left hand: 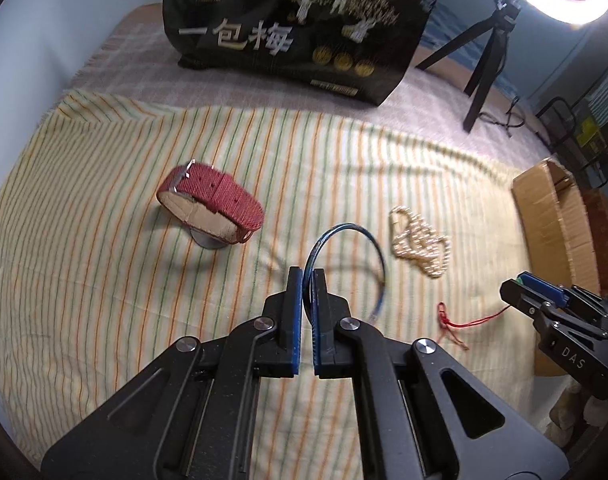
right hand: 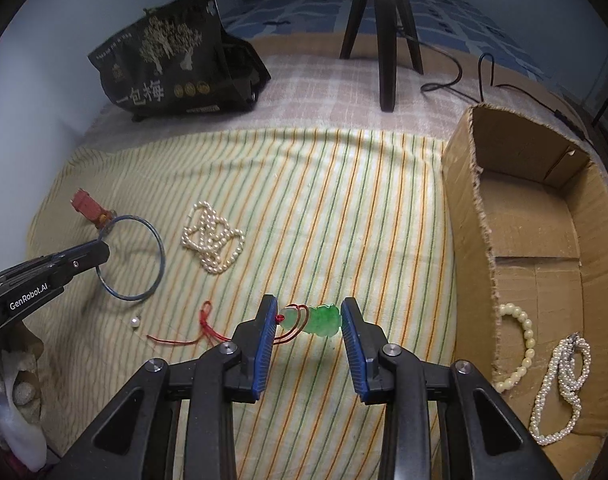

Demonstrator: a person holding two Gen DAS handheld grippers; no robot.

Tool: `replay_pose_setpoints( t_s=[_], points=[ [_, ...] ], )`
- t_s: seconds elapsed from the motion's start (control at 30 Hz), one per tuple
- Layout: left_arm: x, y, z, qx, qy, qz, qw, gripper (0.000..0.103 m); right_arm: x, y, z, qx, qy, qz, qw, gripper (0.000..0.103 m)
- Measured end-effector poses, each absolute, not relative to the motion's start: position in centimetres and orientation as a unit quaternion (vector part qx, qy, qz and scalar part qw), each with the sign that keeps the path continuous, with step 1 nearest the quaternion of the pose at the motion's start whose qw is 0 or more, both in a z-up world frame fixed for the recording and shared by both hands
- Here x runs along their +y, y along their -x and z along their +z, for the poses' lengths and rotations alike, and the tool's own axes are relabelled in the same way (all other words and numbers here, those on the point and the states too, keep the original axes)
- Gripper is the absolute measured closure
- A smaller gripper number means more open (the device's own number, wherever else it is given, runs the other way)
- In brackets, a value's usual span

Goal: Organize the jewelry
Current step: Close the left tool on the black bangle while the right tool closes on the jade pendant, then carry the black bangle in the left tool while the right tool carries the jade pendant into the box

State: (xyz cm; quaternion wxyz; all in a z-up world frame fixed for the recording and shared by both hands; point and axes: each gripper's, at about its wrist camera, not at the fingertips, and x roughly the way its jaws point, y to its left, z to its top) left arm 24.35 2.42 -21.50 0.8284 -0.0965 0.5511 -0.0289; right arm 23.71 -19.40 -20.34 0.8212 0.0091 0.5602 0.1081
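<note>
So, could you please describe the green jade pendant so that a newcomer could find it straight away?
Start at the open cardboard box on the striped yellow cloth. Just left of it, between the open right gripper's blue pads, lies the green jade pendant. It alone is vivid green, tied to a red knotted cord, unlike the white pearl strand.

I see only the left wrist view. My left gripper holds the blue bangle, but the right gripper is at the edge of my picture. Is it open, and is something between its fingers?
Observer: The right gripper is open. A green pendant on the red cord sits between its fingers.
Operator: I see only the outer wall of the box. Is something inside?
Observer: Yes, the cardboard box holds a cream bead bracelet and a pearl strand.
Operator: Is anything small on the cloth that I miss?
Observer: One loose pearl lies near the cord's knot.
</note>
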Motion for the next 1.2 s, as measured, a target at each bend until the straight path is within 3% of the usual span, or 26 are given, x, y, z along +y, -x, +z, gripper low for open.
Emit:
replay_pose_setpoints(
  t_s=[0.53, 1.2],
  points=[
    [-0.3, -22.2, -15.3, 0.499, 0.126, -0.072, 0.855, 0.102, -20.1, -21.8, -14.7, 0.503, -0.037, 0.13, 0.854, 0.07],
    [-7.0, -20.4, -9.9, 0.441, 0.118, -0.14, 0.879, 0.102, -27.7, -19.9, -7.2, 0.414, -0.09, 0.099, 0.9, 0.07]
  ],
)
